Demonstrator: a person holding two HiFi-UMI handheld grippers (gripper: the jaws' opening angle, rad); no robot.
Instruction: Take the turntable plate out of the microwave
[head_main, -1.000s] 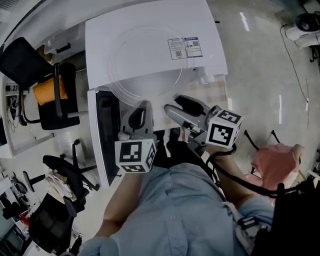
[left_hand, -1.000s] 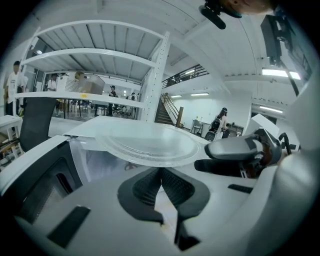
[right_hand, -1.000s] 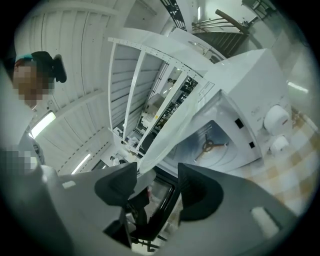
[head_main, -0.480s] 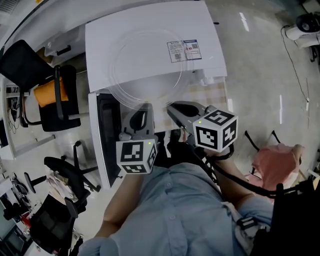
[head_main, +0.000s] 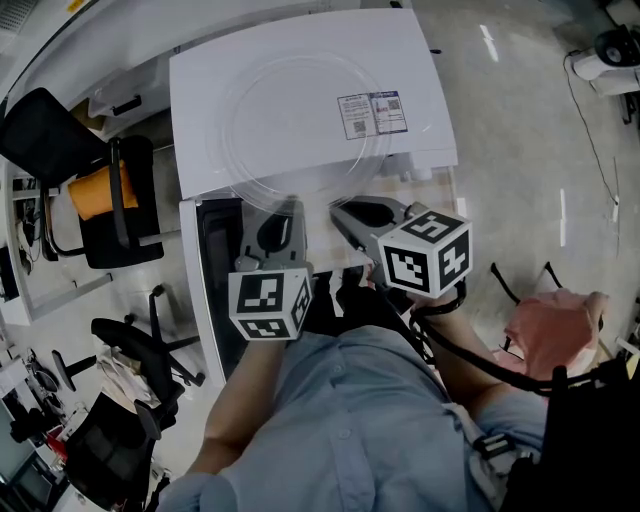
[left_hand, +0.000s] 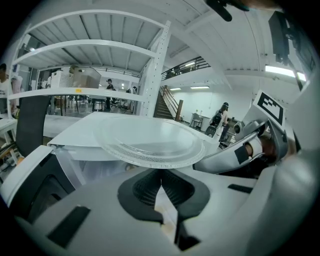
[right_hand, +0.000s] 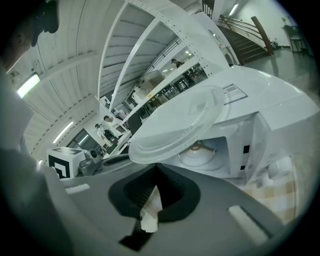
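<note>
The plate (head_main: 305, 122), clear glass, is out of the microwave (head_main: 410, 60) and held in the air in front of its open mouth, up at the level of its white top. Both grippers have it by the near rim. The left gripper (left_hand: 160, 171) has its jaws closed on the rim, and the plate sits about level in the left gripper view. The right gripper (right_hand: 156, 167) is closed on the rim a little further right, and in the right gripper view the plate looks tilted. The two grippers are near each other but apart. The microwave door (head_main: 215, 275) stands open at the left in the head view. Inside the oven the roller ring (right_hand: 202, 148) lies on the oven floor. The microwave stands on a counter (right_hand: 280, 197) with a checked cover
</note>
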